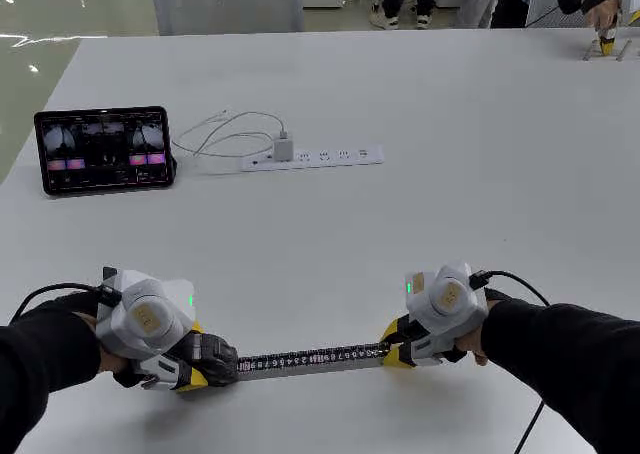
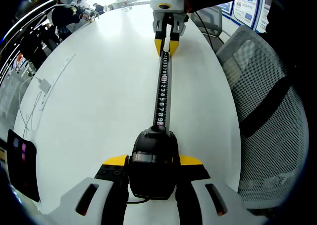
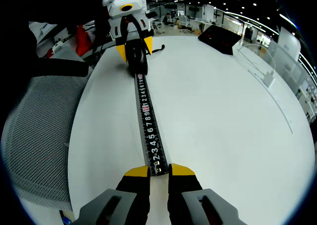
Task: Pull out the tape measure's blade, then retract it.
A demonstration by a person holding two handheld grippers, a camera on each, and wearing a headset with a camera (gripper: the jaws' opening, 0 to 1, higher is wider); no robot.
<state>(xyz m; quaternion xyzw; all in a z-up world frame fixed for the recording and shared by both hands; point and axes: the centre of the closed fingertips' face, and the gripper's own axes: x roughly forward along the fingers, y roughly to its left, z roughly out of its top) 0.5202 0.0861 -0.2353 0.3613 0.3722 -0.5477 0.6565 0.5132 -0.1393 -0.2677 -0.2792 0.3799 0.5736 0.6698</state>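
The black tape measure case (image 2: 153, 160) sits between the yellow-tipped fingers of my left gripper (image 2: 153, 160), which is shut on it; in the head view the case (image 1: 212, 357) is at the lower left. Its blade (image 1: 312, 358) runs out flat along the white table towards my right gripper (image 1: 392, 344). In the right gripper view the blade's end (image 3: 154, 166) is pinched by my right gripper (image 3: 158, 171), shut on it, and the blade (image 3: 146, 121) leads away to the case (image 3: 135, 56). From the left gripper view the blade (image 2: 162, 93) reaches the right gripper (image 2: 166, 46).
A tablet (image 1: 104, 150) stands at the left of the white table (image 1: 430, 194), with a white power strip (image 1: 315, 158) and cable beside it. A mesh chair (image 2: 270, 111) is by the table's near edge. People stand at the far side.
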